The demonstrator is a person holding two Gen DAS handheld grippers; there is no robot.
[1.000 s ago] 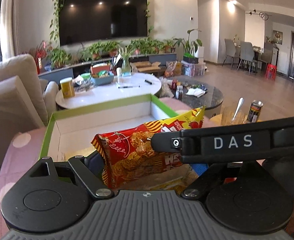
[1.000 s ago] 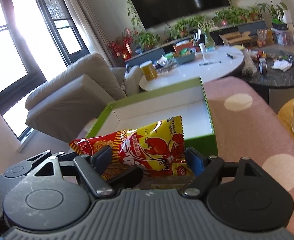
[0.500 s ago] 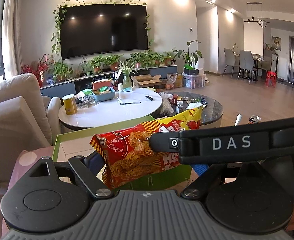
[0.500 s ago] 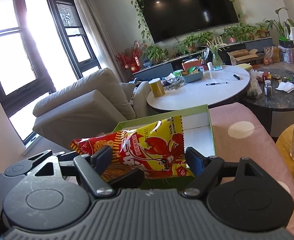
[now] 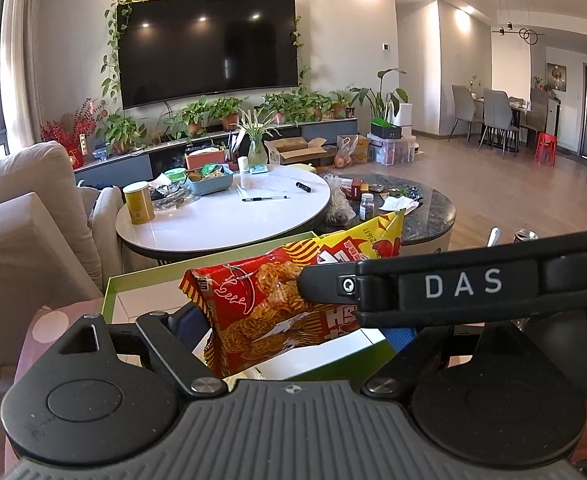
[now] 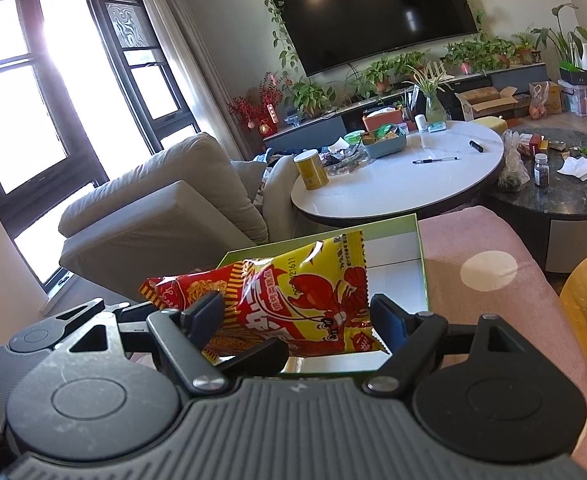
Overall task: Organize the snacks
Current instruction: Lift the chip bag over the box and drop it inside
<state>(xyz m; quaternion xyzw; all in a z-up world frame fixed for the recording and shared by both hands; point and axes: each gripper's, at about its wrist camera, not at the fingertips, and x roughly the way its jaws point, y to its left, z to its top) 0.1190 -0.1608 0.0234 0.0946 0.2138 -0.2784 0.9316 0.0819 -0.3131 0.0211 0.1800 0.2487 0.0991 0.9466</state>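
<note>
Now we hold two snack packets above the near end of the green-rimmed box: our left gripper pinches the red noodle-snack packet, our right gripper pinches the yellow lobster-print packet. Next, we judge, comes lowering both inside the walls; the white floor farther in looks free.

Both tongs — left tongs and right tongs — are matte black: ribbed grey base, round pivot discs, silver screws, blue pads; one arm reads "DAS".
</note>
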